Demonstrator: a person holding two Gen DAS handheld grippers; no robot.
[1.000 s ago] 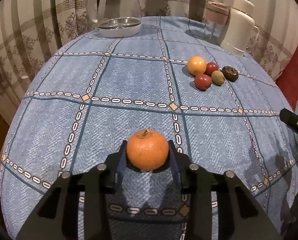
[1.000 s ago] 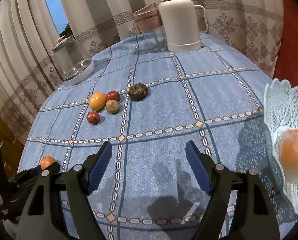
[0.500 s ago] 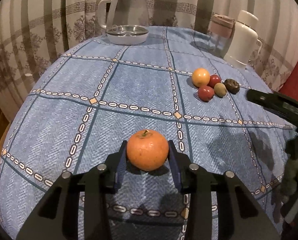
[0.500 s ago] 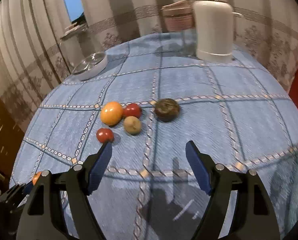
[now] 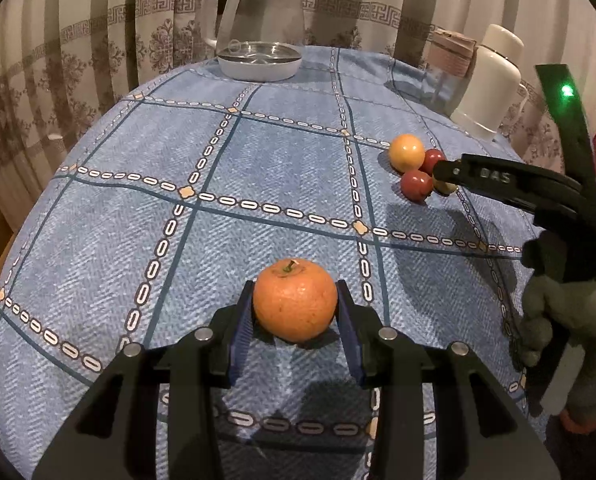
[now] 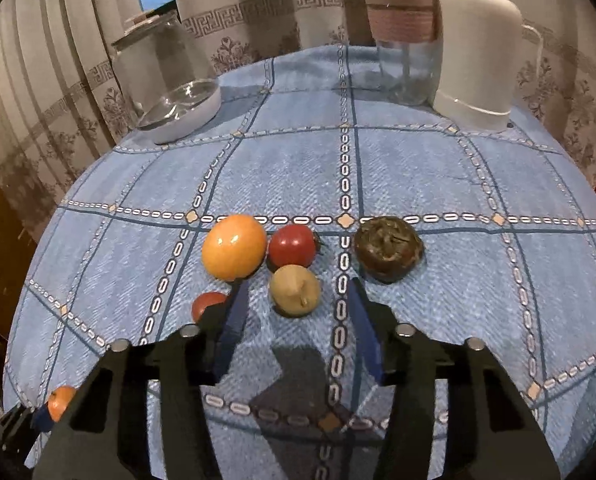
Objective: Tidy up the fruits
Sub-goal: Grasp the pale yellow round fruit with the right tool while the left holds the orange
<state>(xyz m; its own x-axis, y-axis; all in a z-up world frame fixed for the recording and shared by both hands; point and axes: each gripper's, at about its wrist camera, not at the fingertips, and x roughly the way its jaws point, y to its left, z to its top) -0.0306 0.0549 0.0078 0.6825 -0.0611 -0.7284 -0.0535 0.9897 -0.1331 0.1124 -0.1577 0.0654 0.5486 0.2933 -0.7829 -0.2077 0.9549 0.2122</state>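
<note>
Two grippers: left (image 5: 296, 316) clamps orange (image 5: 295, 300) mid-cloth; right (image 6: 296, 312) open round kiwi (image 6: 295, 290).

Tablecloth (image 6: 418, 176) blue, white chain-link grid; tangerine (image 5: 295, 300) orange; curtains (image 5: 98, 40) beige-striped, Greek-key band.

The left gripper (image 5: 296, 312) grips a tangerine (image 5: 295, 300) between its blue pads (image 5: 240, 328), above the blue checked tablecloth (image 5: 218, 200). Farther right, the right gripper (image 5: 442, 172), held in a gloved hand (image 5: 554, 320), reaches over a cluster of fruit: a yellow-orange fruit (image 5: 407, 152), two red ones (image 5: 416, 185) and a partly hidden pale one (image 5: 445, 188). A glass kettle (image 5: 260, 32), a jar (image 5: 450, 64) and a white thermos (image 5: 492, 80) stand at the far edge.
</note>
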